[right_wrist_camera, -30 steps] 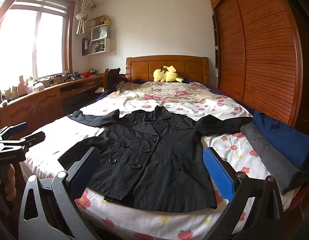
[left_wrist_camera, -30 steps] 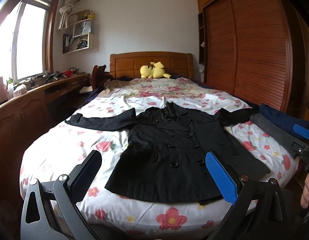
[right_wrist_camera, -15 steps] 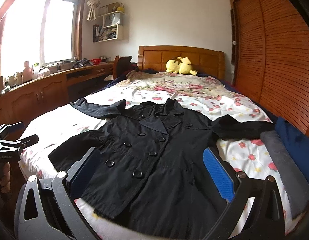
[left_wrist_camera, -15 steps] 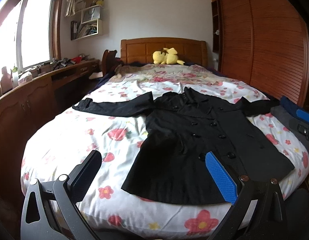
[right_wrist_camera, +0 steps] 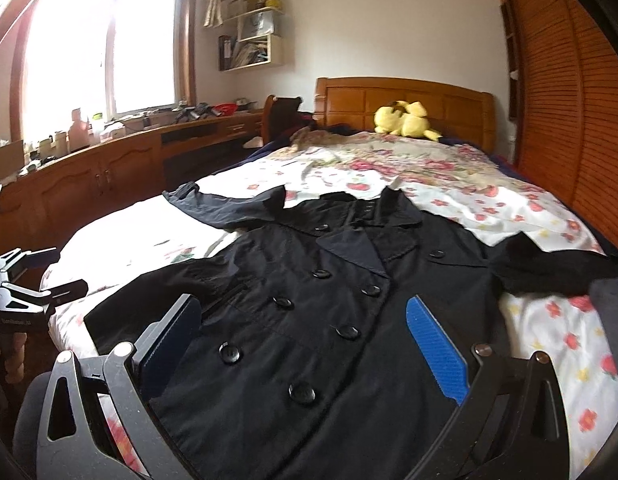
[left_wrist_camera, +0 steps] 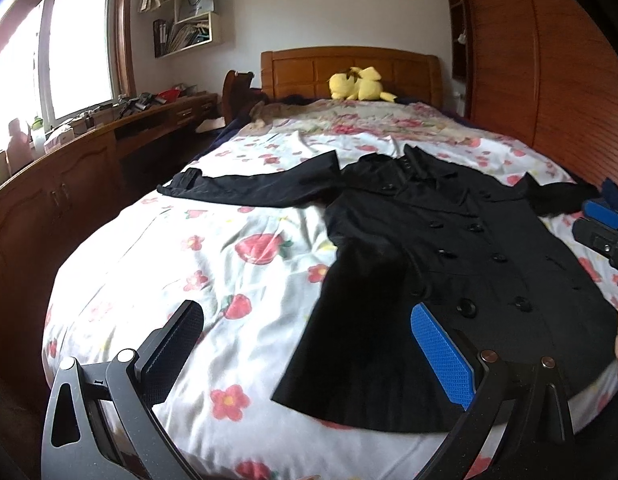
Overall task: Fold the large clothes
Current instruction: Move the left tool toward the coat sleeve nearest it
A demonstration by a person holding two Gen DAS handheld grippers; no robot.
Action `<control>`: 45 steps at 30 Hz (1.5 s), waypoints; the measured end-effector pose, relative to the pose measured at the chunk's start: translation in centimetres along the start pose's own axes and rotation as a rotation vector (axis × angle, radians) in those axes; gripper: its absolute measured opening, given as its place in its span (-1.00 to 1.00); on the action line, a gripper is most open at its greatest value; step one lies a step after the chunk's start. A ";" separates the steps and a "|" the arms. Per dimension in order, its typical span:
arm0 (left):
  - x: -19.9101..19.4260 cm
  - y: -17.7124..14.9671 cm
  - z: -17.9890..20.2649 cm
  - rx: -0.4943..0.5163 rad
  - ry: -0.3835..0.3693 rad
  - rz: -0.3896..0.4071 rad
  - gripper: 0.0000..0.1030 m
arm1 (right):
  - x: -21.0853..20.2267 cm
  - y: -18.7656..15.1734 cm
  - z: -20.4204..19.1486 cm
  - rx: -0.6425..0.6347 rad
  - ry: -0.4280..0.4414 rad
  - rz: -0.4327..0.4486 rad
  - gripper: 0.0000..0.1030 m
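Sunlight from the window (right_wrist_camera: 105,44) at ten o'clock washes over a wooden bench (right_wrist_camera: 109,168) cluttered with bottles and small items along the left wall. Next to it the bed (left_wrist_camera: 169,280), under a white floral sheet, carries the black coat (left_wrist_camera: 449,264) — laid front up, buttons showing, collar toward the headboard (left_wrist_camera: 349,68) at twelve o'clock and hem at the foot edge. Its left-hand sleeve (left_wrist_camera: 253,188) stretches flat toward nine o'clock; the other sleeve (right_wrist_camera: 549,268) lies bunched toward three o'clock. In the left wrist view the left claw (left_wrist_camera: 307,340) hangs above the foot of the bed, jaws wide with nothing between them, one black pad over bare sheet and the blue pad over the coat's hem. In the right wrist view the right claw (right_wrist_camera: 303,328) is likewise spread wide and empty, poised over the coat's lower front — whether it touches the cloth cannot be told. A yellow plush toy (right_wrist_camera: 407,120) sits against the headboard. Slatted wooden wardrobe doors (right_wrist_camera: 569,100) fill the right wall at two o'clock, and folded grey and blue fabric (right_wrist_camera: 613,304) rests at the bed's right edge.
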State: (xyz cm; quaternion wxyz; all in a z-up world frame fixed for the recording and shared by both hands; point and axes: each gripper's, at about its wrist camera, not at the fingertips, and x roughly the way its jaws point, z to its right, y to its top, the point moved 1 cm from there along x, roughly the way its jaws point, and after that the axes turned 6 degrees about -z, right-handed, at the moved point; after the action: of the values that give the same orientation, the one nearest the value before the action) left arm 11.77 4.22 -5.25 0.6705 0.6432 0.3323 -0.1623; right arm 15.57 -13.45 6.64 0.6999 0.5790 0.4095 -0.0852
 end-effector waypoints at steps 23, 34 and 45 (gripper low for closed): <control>11.4 8.9 -6.4 -0.065 0.017 -0.060 1.00 | 15.0 0.3 -0.8 -0.045 0.125 -0.184 0.99; 23.5 14.9 -9.1 -0.162 -0.053 -0.106 0.92 | 16.1 0.0 -0.2 -0.007 0.143 -0.216 0.99; 33.1 17.2 -13.2 -0.294 -0.055 -0.208 0.40 | 16.3 0.0 0.1 0.014 0.150 -0.213 0.99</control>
State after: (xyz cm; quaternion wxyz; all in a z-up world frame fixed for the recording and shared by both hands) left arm 43.81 26.00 -13.25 0.7458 0.4958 0.3987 -0.1977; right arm 26.18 -7.72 -4.26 0.6501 0.5420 0.5192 -0.1182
